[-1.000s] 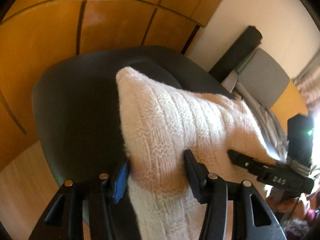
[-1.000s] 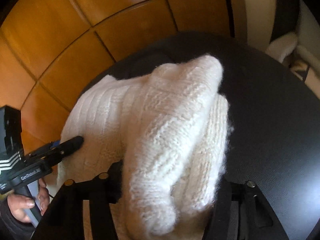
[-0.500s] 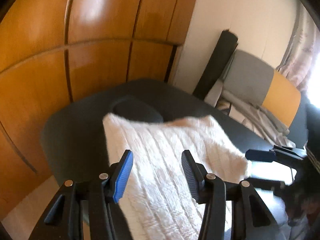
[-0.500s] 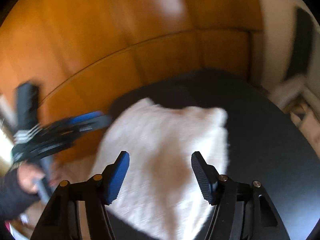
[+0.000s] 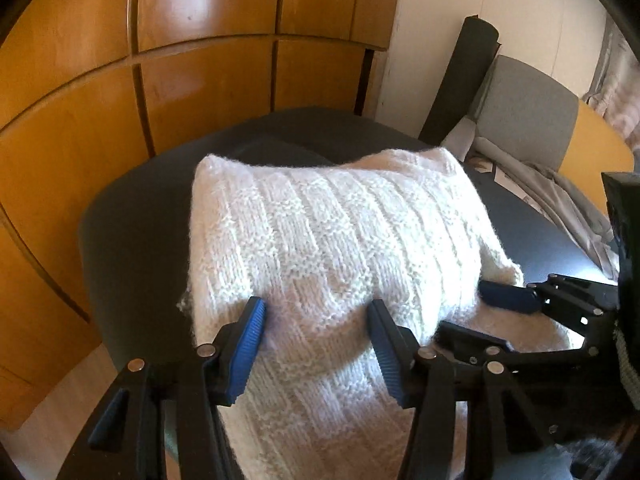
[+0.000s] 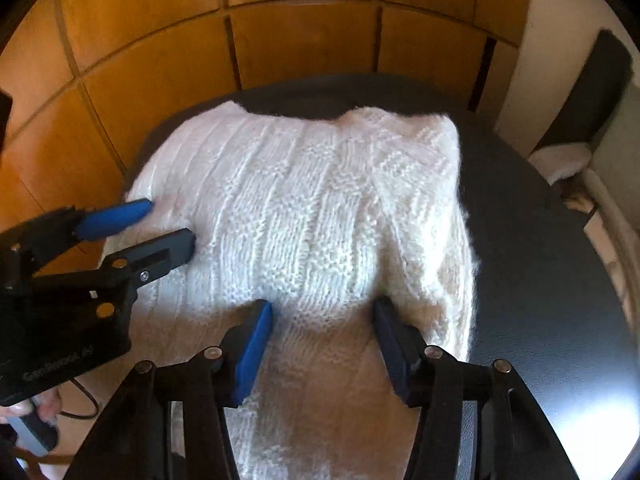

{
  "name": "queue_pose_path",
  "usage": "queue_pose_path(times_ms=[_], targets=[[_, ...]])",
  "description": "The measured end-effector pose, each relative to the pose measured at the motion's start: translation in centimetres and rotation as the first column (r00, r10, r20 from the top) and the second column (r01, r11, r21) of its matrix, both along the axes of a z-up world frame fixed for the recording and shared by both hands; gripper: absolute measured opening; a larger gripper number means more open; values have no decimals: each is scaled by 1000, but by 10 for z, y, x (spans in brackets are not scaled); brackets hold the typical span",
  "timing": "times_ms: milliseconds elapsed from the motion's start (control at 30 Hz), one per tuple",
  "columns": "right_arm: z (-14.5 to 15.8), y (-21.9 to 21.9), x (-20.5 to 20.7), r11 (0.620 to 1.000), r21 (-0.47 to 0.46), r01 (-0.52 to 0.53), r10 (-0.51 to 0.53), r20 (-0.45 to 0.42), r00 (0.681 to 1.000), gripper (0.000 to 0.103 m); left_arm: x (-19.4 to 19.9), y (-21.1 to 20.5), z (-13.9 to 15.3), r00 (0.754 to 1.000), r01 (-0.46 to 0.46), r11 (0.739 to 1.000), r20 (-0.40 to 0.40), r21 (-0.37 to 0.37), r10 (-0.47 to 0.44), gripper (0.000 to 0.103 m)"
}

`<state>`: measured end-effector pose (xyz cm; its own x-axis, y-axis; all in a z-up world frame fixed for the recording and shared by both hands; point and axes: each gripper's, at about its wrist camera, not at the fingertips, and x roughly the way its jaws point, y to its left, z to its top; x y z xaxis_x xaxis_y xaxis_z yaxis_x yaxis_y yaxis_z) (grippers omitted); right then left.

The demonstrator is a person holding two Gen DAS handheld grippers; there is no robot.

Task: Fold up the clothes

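- Between the left gripper's point(image 5: 316, 344) spread fingers bulges the white knitted sweater point(image 5: 328, 248); the blue pad point(image 5: 248, 344) presses against the left flank of the fold, the dark pad touches the right flank, yet the jaws stand wide and clamp nothing; half a second ago these fingers stood back from the cloth, so the gripper has come forward against the near edge of the bundle
- Ahead of both grippers the sweater lies as a thick folded packet on the dark round table point(image 6: 532, 216), its far edge toward the wooden cabinet doors point(image 6: 304, 28); a second ago the wool was bunched up and lifted within the fingers, now it rests flat and squared, which suggests the fold has been laid down and let go
- Between the right gripper's point(image 6: 322, 340) parted fingers sits the near right part of the packet; the jaws are apart, both pads nudging the knit without closing on it
- Judged from this, what remains is patting or straightening the packet, or one more fold.
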<state>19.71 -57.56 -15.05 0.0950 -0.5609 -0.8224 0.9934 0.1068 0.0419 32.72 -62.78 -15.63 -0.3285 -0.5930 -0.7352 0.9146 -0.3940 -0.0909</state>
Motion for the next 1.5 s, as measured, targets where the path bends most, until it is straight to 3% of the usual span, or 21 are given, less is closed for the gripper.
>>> queue_pose_path(times_ms=[133, 233, 300, 400, 533, 633, 767, 900, 967, 1033, 1200, 1500], targets=[[6, 3, 7, 1000, 7, 27, -27, -8, 1000, 56, -4, 5, 3, 1000, -17, 1000, 3, -19, 17, 55], [28, 18, 8, 997, -9, 81, -81, 29, 996, 68, 18, 20, 29, 996, -78, 997, -53, -27, 76, 54], [49, 32, 10, 990, -55, 133, -132, 20, 991, 81, 37, 36, 47, 989, -127, 990, -85, -57, 122, 54], [90, 56, 19, 963, -196, 186, -187, 16, 982, 102, 59, 60, 65, 982, -166, 984, -96, -62, 160, 54], [141, 119, 27, 879, -434, 197, -245, -57, 968, 103, 74, 97, 89, 974, -227, 963, -33, -144, 224, 54], [155, 140, 49, 834, -512, 205, -310, -128, 942, 103, 79, 128, 110, 975, -223, 950, -24, -221, 223, 54], [164, 149, 53, 874, -393, 287, -350, -98, 932, 103, 79, 152, 127, 978, -204, 940, -12, -275, 209, 54], [164, 165, 59, 869, -288, 401, -460, -176, 870, 103, 79, 159, 142, 992, -123, 961, -11, -249, 124, 46], [148, 177, 59, 884, -214, 416, -456, -200, 867, 103, 80, 165, 149, 989, -133, 943, 26, -306, 148, 45], [134, 195, 62, 874, -227, 429, -476, -225, 850, 103, 79, 167, 154, 973, -184, 910, 59, -371, 222, 45], [134, 207, 70, 865, -261, 429, -487, -230, 843, 103, 91, 159, 152, 979, -194, 939, -3, -282, 201, 45], [140, 191, 92, 889, -271, 370, -433, -231, 871, 103, 87, 156, 142, 981, -185, 956, 15, -228, 193, 45]])
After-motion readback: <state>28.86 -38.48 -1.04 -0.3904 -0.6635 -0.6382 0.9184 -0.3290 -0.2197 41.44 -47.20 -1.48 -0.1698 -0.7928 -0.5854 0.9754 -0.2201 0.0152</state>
